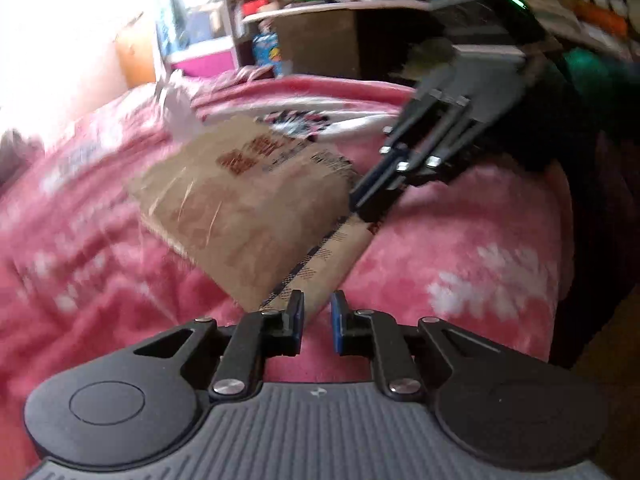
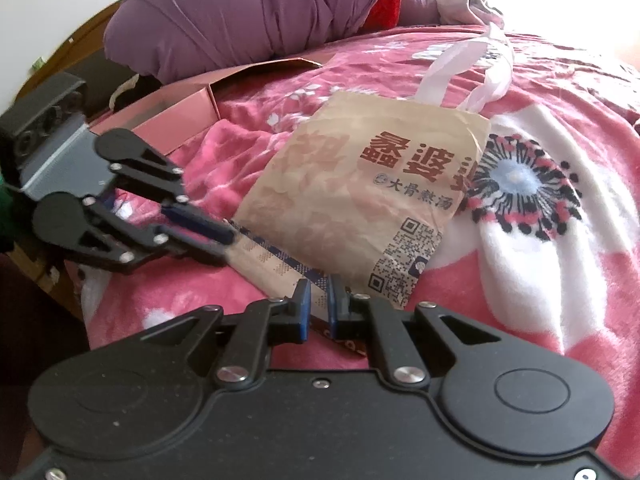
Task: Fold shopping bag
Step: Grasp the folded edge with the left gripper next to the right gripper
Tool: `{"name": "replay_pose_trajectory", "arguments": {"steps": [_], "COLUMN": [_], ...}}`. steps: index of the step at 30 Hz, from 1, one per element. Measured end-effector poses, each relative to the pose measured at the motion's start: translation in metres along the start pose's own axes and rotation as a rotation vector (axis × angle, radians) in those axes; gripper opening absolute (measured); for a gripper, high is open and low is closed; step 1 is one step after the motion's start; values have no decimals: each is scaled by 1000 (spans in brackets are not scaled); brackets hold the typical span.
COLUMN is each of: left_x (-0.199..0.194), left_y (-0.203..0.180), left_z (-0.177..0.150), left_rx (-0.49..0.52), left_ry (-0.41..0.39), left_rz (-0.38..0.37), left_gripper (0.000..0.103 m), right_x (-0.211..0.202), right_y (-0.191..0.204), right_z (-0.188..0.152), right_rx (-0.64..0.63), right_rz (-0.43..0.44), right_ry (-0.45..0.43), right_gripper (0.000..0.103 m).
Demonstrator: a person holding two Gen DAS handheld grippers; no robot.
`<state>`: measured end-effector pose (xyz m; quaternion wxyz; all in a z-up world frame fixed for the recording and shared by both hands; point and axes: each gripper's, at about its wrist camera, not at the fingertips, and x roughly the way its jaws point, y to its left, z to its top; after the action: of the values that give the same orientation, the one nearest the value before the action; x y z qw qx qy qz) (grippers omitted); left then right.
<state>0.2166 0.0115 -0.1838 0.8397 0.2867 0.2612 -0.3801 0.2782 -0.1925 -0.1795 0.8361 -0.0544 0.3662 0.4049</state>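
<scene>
Bed [image 2: 540,300] w/ pink-and-white floral blanket fills most of both views. Purple quilt [image 2: 248,12] heaped at its far side in the right wrist view, pink box [image 2: 176,108] just in front of it. Bag [image 2: 360,200], tan w/ red print and a QR code, lies flat on the blanket; white handles [image 2: 472,68] trail off its far end. Its near edge, a strip w/ blue checked trim, is turned up. Left tool [image 2: 224,236] is clamped on one end of that strip. Right tool [image 2: 319,304] has the strip's other end between its blue pads, fingers nearly together, gripping it. Left wrist view is motion-blurred; cluttered shelves [image 1: 360,0] behind.
</scene>
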Motion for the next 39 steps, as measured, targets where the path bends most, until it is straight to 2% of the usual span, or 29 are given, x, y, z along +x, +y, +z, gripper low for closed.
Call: {"name": "replay_pose_trajectory", "arguments": {"steps": [2, 4, 10, 15, 22, 28, 37, 39], "left_x": [4, 12, 26, 32, 33, 32, 29, 28], "left_y": [-27, -42, -42, -36, -32, -29, -28, -27], "left_z": [1, -2, -4, 0, 0, -1, -2, -2], "left_rx": [217, 363, 485, 481, 442, 427, 439, 442], "left_ry": [-4, -5, -13, -1, -12, -24, -31, -32], "left_rz": [84, 132, 154, 128, 97, 79, 68, 65], "left_gripper": [14, 13, 18, 18, 16, 16, 15, 15], "right_x": [0, 0, 1, 1, -16, -25, -41, -44], "right_y": [-2, -7, -10, -15, -31, -24, 2, 16], "right_z": [0, -1, -1, -3, -7, -15, -14, -12], "right_rx": [10, 29, 35, 40, 93, 86, -138, -258], "right_rz": [6, 25, 48, 75, 37, 13, -93, -116], "right_ry": [3, 2, 3, -4, -1, -6, -32, -39], "right_gripper": [5, 5, 5, 5, 3, 3, 10, 13]}}
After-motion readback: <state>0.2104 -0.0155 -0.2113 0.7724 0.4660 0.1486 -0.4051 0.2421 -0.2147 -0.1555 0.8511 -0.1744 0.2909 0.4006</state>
